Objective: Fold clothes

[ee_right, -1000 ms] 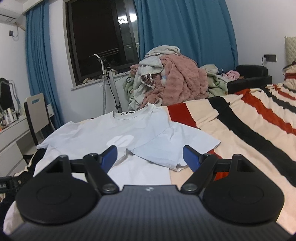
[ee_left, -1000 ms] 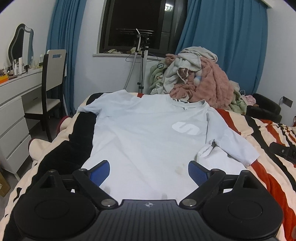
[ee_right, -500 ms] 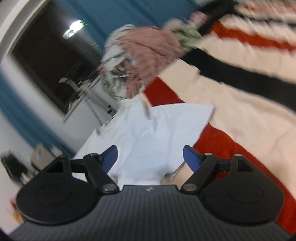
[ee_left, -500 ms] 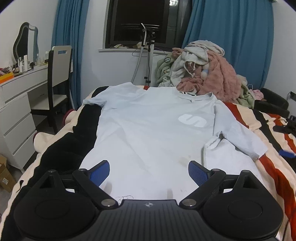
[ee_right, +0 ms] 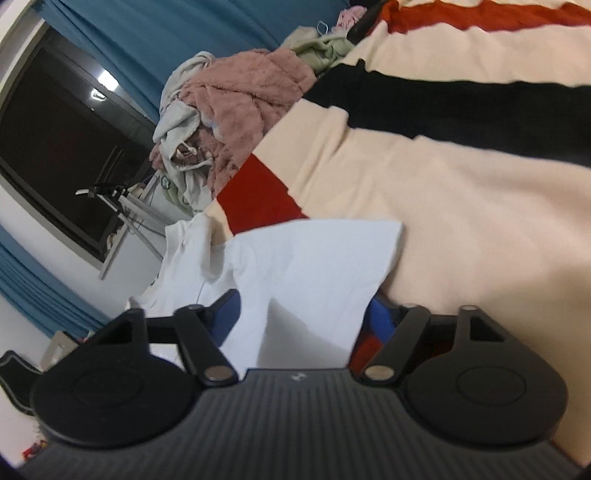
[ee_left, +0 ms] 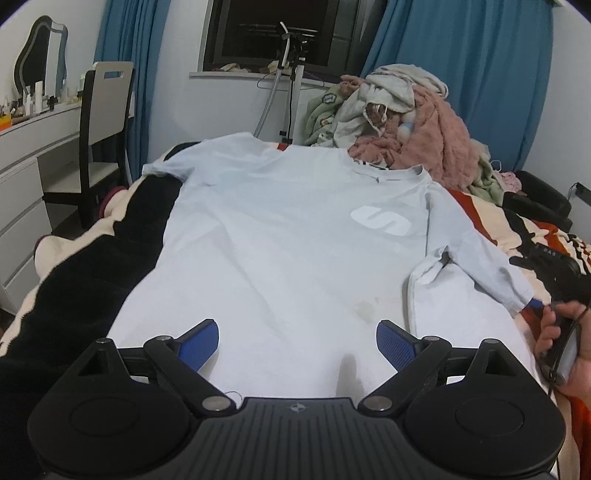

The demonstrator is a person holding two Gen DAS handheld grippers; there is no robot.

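Nearest the left wrist camera, the left gripper (ee_left: 297,341) is held with its blue pads spread wide, nothing between them, poised over the hem of a pale blue T-shirt (ee_left: 295,243) that is laid flat, front up, along the bed (ee_left: 74,280). At the right edge of that view the person's right hand (ee_left: 565,343) is seen wrapped around the handle of the other tool, just beside the cuff of the shirt's sleeve. In the tilted right wrist view, the right gripper (ee_right: 301,317) is seen with its jaws apart and the sleeve (ee_right: 314,273) lying between them; the fabric is straddled rather than pinched (the far fingertip is partly hidden behind the cloth, so contact cannot be judged). A faint stain is visible low on the shirt front, and a white oval logo (ee_left: 381,220) is printed on the chest. The bedcover beneath is striped in cream, black and red (ee_right: 424,147). Beyond the collar, a heap of clothes (ee_left: 402,122) topped by a pink fleece is piled at the far end of the bed. Further back, a chair (ee_left: 105,110) and a white dresser (ee_left: 22,158) are placed at the left, and a dark window (ee_left: 288,33) is framed by blue curtains (ee_left: 480,74).
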